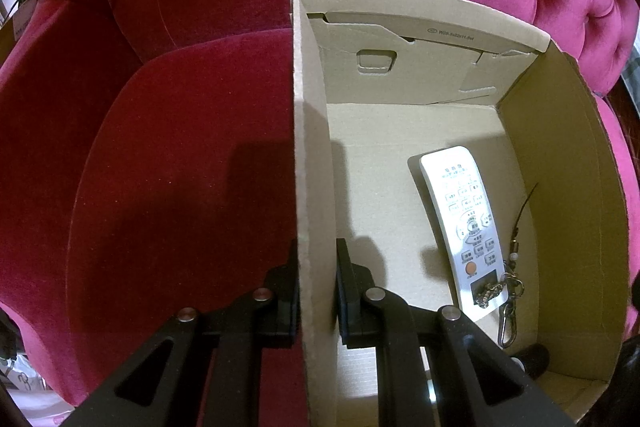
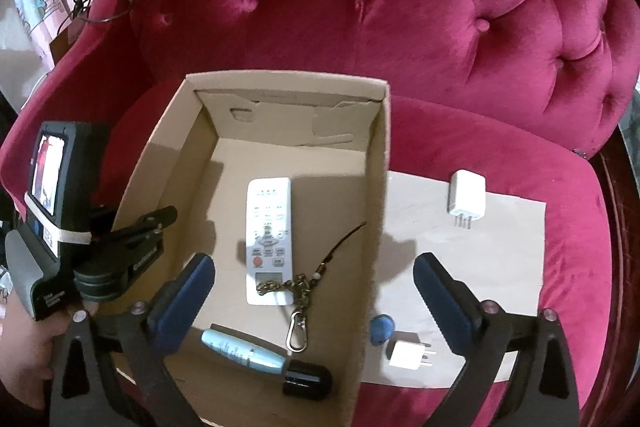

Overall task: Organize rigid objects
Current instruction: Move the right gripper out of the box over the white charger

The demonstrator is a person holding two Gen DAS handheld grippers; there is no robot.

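An open cardboard box (image 1: 312,147) stands on a red velvet seat. My left gripper (image 1: 316,283) is shut on the box's left wall, one finger on each side; the right wrist view shows that gripper (image 2: 156,231) clamped on the same wall. Inside the box (image 2: 280,77) lie a white remote (image 2: 268,239), a brass keychain (image 2: 298,311) draped over the remote's near end, and a light-blue tube with a black cap (image 2: 248,351). My right gripper (image 2: 316,287) hangs wide open above the box's near right side, touching nothing.
Right of the box, a flat cardboard sheet (image 2: 500,267) carries a white charger plug (image 2: 466,201), a small white adapter (image 2: 408,355) and a small blue object (image 2: 382,329). The tufted chair back (image 2: 400,7) rises behind. A person's hand (image 2: 24,347) holds the left gripper.
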